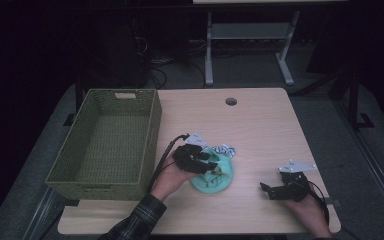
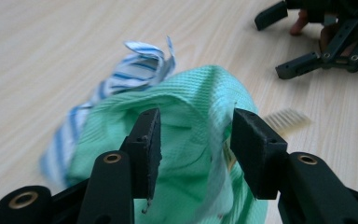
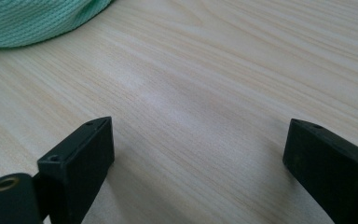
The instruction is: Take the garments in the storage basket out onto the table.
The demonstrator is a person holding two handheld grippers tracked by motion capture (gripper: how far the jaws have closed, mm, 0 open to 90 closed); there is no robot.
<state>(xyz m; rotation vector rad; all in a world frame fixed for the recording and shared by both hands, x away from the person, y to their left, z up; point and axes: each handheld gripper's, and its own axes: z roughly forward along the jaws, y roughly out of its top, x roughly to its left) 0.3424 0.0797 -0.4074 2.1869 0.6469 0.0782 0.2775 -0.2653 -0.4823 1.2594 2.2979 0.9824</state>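
Note:
A mint-green knitted cloth (image 1: 219, 181) lies bunched on the wooden table (image 1: 260, 125), with a blue-and-white striped cloth (image 1: 225, 149) tucked against its far side. My left gripper (image 1: 211, 162) hovers right over the green cloth (image 2: 191, 102). Its jaws stand apart around a raised fold, and the pads do not press on it. The striped cloth (image 2: 135, 70) shows just beyond. My right gripper (image 1: 267, 191) rests near the table's front right, open wide over bare wood (image 3: 198, 154). An edge of the green cloth (image 3: 37, 18) lies far ahead of it.
A green woven basket (image 1: 150, 135) stands at the table's left with nothing visible inside. A round cable hole (image 1: 231, 101) sits near the far edge. A pale ribbed piece (image 2: 286, 119) peeks out beside the cloth. The other gripper (image 2: 275, 44) is farther off.

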